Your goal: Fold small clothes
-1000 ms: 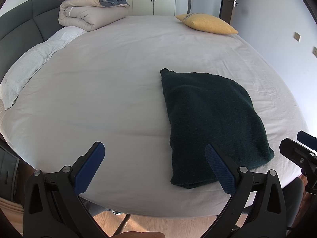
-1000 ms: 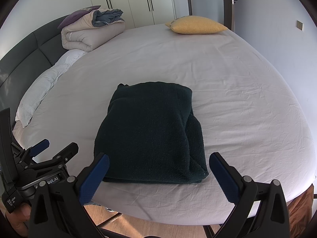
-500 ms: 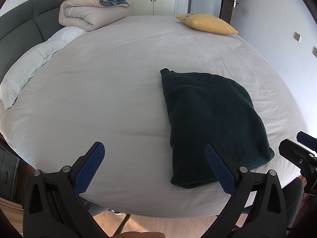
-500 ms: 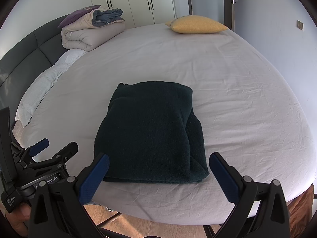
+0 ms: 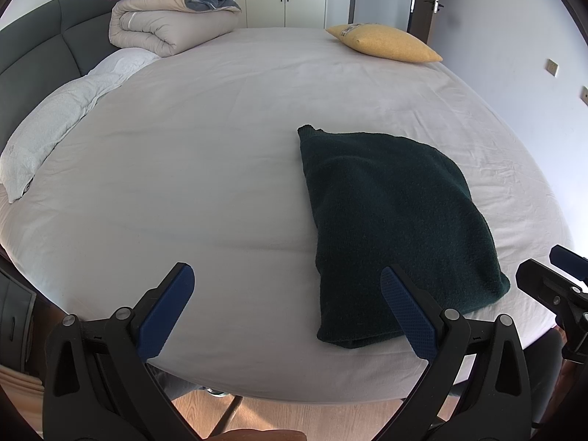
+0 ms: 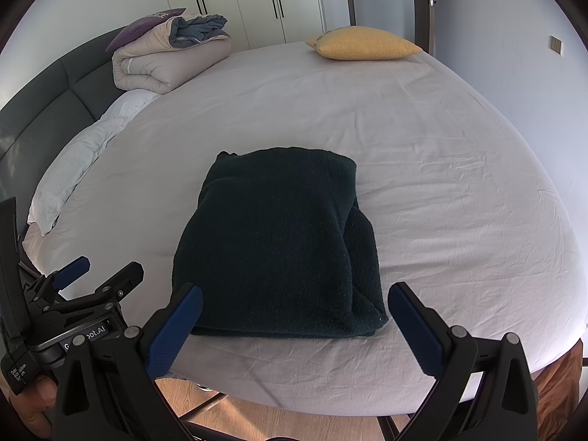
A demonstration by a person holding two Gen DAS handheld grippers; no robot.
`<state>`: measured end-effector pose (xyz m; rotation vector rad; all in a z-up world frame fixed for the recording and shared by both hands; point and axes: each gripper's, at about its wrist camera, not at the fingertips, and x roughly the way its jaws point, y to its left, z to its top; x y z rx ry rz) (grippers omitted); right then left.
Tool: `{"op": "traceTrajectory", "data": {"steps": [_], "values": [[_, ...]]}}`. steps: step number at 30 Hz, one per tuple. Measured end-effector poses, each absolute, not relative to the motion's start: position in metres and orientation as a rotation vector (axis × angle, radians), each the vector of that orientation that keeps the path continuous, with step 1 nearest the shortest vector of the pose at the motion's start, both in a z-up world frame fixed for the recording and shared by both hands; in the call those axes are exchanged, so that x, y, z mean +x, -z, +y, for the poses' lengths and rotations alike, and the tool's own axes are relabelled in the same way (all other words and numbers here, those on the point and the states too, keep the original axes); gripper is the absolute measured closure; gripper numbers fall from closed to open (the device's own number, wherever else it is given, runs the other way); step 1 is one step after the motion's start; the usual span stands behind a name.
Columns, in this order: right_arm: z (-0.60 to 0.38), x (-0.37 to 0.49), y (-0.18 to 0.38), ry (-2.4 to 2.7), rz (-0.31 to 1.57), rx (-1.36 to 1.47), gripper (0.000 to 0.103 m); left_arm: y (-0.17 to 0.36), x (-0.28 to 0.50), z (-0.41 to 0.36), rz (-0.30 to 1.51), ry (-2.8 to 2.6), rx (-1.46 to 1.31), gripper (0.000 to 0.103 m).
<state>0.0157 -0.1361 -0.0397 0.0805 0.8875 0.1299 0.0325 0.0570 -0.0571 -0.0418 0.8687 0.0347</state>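
Grey bedsheet (image 6: 422,154); folded dark-green sweater (image 6: 279,242)

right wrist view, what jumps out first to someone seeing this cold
A dark green folded garment lies on the pale bed sheet near the front edge, standing out sharply, with the open right gripper hovering just before it. Far back, a yellow pillow catches the eye, and a rolled beige duvet sits by the headboard. The left gripper, also open, shows low at the left.

Nubbly matt knit garment (image 6: 279,242) on smooth, lightly creased cotton-like bedsheet (image 6: 441,169).
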Motion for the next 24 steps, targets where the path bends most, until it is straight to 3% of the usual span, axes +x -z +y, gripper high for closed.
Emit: {"op": "traceTrajectory", "data": {"steps": [24], "values": [[-0.1461,0.0202,0.0454,-0.139,0.913,0.094,0.000,0.0661,0.0311,0.0621,0.866,-0.042,-0.032,0.000]]}}
